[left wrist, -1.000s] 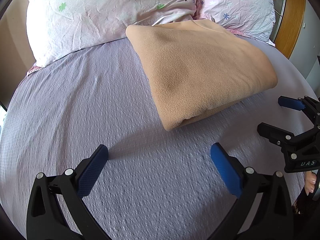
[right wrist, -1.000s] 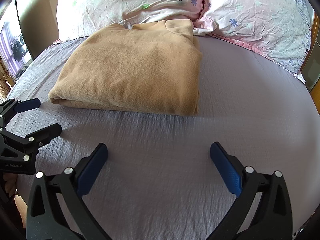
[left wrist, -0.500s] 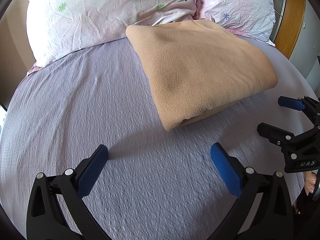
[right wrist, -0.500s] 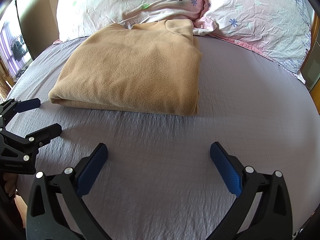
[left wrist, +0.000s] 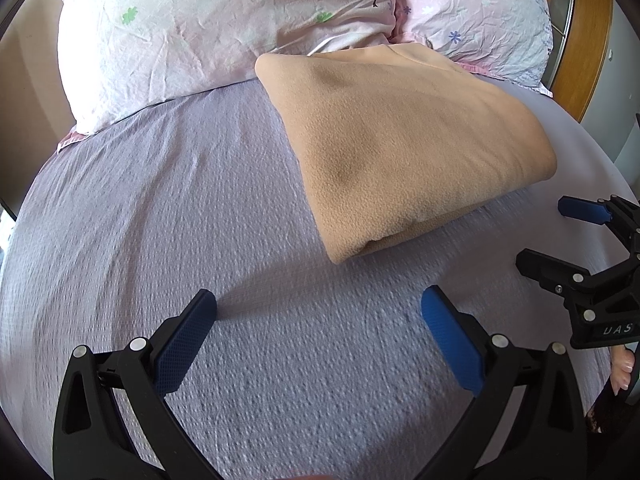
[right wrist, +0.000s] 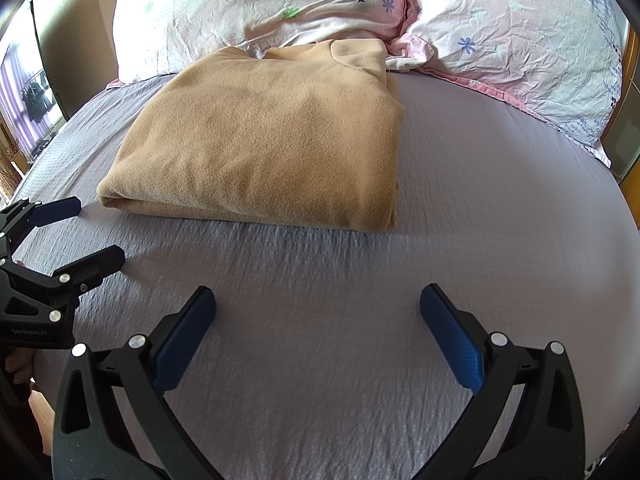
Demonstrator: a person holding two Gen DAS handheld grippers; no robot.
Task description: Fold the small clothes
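Note:
A tan fleece garment [left wrist: 404,148] lies folded into a thick rectangle on the lilac bed sheet [left wrist: 160,220], its far end against the pillows. It also shows in the right wrist view [right wrist: 272,140]. My left gripper [left wrist: 320,312] is open and empty over bare sheet, short of the garment's near left corner. My right gripper [right wrist: 318,308] is open and empty over the sheet in front of the garment's near edge. Each gripper shows at the side of the other's view: the right one [left wrist: 548,232], the left one [right wrist: 88,232].
Two pale pink flowered pillows [right wrist: 280,4] [right wrist: 520,48] lie along the head of the bed. A wooden headboard or frame [left wrist: 584,40] stands at the far right. The sheet's edge falls away at the left [right wrist: 36,160].

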